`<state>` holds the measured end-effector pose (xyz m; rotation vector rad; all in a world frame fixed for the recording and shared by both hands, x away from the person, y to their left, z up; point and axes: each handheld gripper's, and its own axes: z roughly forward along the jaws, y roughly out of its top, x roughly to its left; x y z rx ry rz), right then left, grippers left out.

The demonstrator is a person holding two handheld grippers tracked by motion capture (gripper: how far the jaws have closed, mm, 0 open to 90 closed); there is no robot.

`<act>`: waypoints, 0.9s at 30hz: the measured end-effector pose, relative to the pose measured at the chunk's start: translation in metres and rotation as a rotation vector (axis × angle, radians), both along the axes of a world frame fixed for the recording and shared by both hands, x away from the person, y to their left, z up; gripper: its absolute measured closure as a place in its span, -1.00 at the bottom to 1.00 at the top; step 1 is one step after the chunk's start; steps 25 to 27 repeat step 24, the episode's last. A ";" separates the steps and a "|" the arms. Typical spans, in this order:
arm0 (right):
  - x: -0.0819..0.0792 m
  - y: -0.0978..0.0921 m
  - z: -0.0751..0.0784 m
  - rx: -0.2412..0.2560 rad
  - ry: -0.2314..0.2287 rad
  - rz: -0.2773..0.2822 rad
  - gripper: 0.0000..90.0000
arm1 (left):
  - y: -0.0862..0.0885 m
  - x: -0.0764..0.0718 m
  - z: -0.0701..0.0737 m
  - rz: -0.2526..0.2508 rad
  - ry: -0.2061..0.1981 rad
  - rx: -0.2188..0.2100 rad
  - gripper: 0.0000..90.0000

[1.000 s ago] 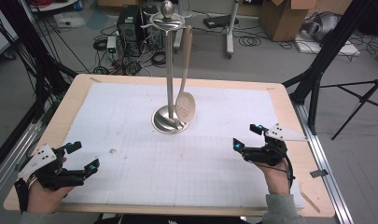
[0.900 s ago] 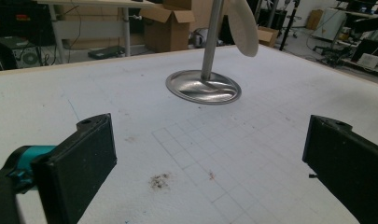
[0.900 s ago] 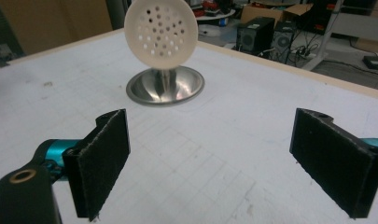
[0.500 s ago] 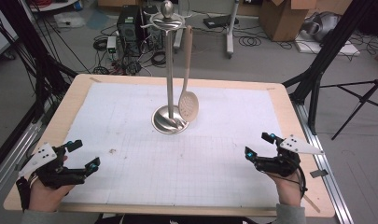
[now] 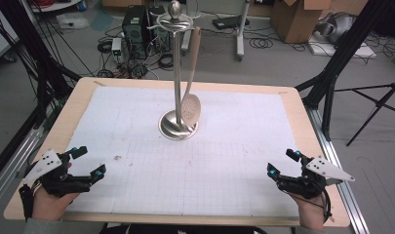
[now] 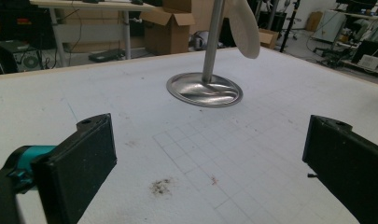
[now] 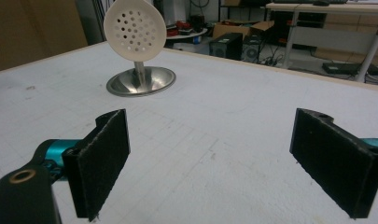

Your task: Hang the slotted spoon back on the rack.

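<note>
**Both grippers resting wide open at the near corners, slotted spoon hanging on its stand**

A metal utensil stand (image 5: 178, 87) is standing upright in the middle of the tabletop (image 5: 292, 105), its round base (image 6: 204, 89) sitting flat on the white gridded sheet (image 5: 224, 156) that is covering most of the wooden surface. A pale slotted spoon (image 5: 191, 105) is hanging from the ring at the top of the stand, its perforated bowl (image 7: 135, 28) dangling just above the base and close beside the pole.

The left gripper (image 5: 88, 163) is sitting at the near left corner, held in the person's left hand (image 5: 49, 202), with its jaws spread wide and nothing between them; in the left gripper view the two black pads (image 6: 86, 161) are standing far apart over bare sheet, with a small dark smudge (image 6: 161, 186) lying on the grid between them. The right gripper (image 5: 283, 163) is sitting at the near right corner in the right hand (image 5: 309, 214), its jaws likewise gaping wide and empty. Both grippers are pointing inward toward the stand and are well apart from it.
</note>
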<state>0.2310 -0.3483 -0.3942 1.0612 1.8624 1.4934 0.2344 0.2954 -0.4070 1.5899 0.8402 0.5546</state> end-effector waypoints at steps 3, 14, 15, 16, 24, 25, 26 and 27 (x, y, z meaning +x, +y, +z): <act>-0.001 -0.008 0.000 0.007 0.009 -0.006 -0.76 | -0.001 0.001 -0.001 -0.004 0.003 0.003 -0.93; -0.016 -0.040 -0.010 0.082 0.008 -0.101 -0.76 | 0.001 0.001 -0.001 0.003 0.005 0.001 -0.93; -0.016 -0.041 -0.011 0.082 0.014 -0.115 -0.76 | 0.001 0.000 -0.001 0.004 0.003 0.001 -0.94; -0.017 -0.042 -0.012 0.082 0.016 -0.123 -0.76 | 0.001 0.001 -0.001 0.006 0.003 0.002 -0.93; -0.012 -0.035 -0.012 0.046 0.027 -0.113 -0.76 | 0.003 0.003 -0.003 0.022 0.013 0.006 -0.93; -0.012 -0.035 -0.012 0.046 0.027 -0.113 -0.76 | 0.003 0.003 -0.003 0.022 0.013 0.006 -0.93; -0.012 -0.035 -0.012 0.046 0.027 -0.113 -0.76 | 0.003 0.003 -0.003 0.022 0.013 0.006 -0.93; -0.012 -0.035 -0.012 0.046 0.027 -0.113 -0.76 | 0.003 0.003 -0.003 0.022 0.013 0.006 -0.93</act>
